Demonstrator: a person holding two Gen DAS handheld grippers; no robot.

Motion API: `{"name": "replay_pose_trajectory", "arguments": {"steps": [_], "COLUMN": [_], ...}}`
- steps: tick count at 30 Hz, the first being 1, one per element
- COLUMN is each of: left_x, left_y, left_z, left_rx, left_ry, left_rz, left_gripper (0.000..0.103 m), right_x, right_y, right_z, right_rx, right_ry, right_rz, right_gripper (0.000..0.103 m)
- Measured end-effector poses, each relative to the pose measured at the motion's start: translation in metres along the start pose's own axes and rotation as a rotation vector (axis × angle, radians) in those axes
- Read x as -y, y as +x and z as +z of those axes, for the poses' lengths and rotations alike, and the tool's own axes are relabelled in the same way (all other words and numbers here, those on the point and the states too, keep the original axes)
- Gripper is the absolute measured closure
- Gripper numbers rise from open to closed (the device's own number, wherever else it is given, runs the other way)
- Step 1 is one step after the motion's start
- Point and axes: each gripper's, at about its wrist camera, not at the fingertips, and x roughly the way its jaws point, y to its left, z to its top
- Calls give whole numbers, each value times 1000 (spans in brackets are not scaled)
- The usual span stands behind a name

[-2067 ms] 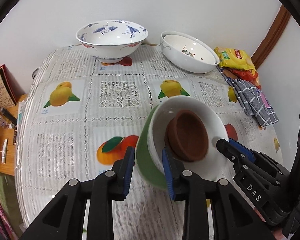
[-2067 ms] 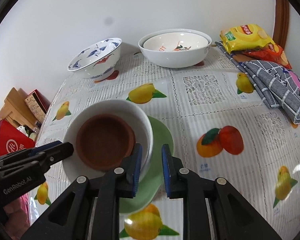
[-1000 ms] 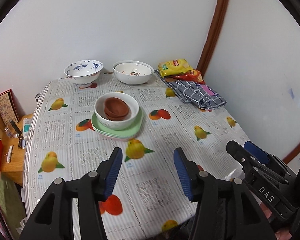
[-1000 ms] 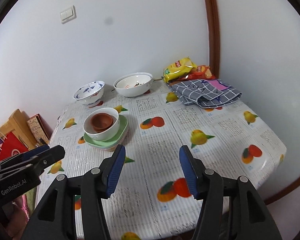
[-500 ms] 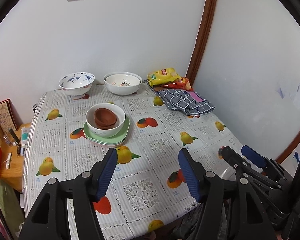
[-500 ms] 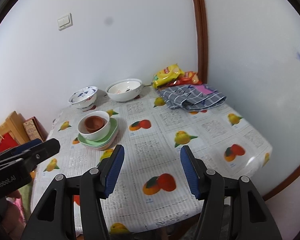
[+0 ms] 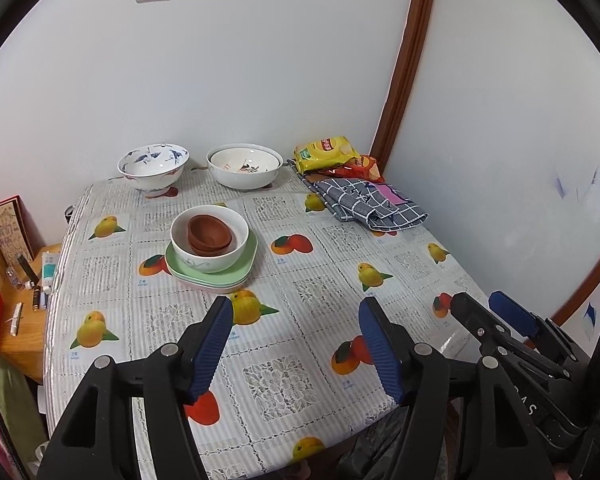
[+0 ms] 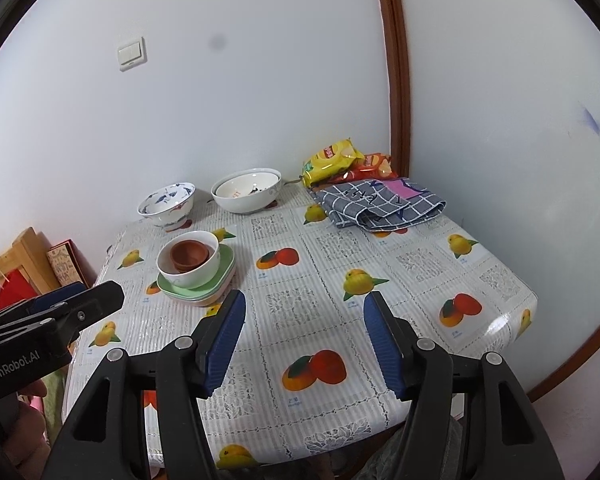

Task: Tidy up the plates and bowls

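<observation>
Brown bowls (image 7: 209,233) sit nested inside a white bowl (image 7: 204,258), which stands on stacked green plates (image 7: 249,268) on the table; the stack also shows in the right wrist view (image 8: 194,264). A blue-patterned bowl (image 7: 153,166) and a large white bowl (image 7: 244,168) stand at the back by the wall. My left gripper (image 7: 296,312) is open and empty, held back above the table's near edge. My right gripper (image 8: 304,304) is open and empty too, also well short of the stack.
A fruit-print cloth covers the table (image 7: 320,292). Snack bags (image 7: 326,153) and a folded grey checked towel (image 7: 370,204) lie at the back right corner. A wooden side table (image 7: 24,304) with small items stands to the left. Walls close in behind and right.
Both grippers let go of the stack, opened wide and pulled far back and up from it. The stack now rests on the table, far ahead.
</observation>
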Motion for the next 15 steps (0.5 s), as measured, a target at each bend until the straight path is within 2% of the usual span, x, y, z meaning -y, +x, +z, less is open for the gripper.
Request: {"name": "replay_pose_trajectory", "arguments": {"steps": [15], "left_x": [-3], "left_y": [8], "left_z": [-2], "left_rx": [-25], "left_ry": [-8], "left_rz": [-2], "left_gripper": [40], "right_x": [7], "right_y": [10], "right_z": [-2], "right_rx": [-26], "right_ry": [33], "right_rz": [16], "right_gripper": [42]}}
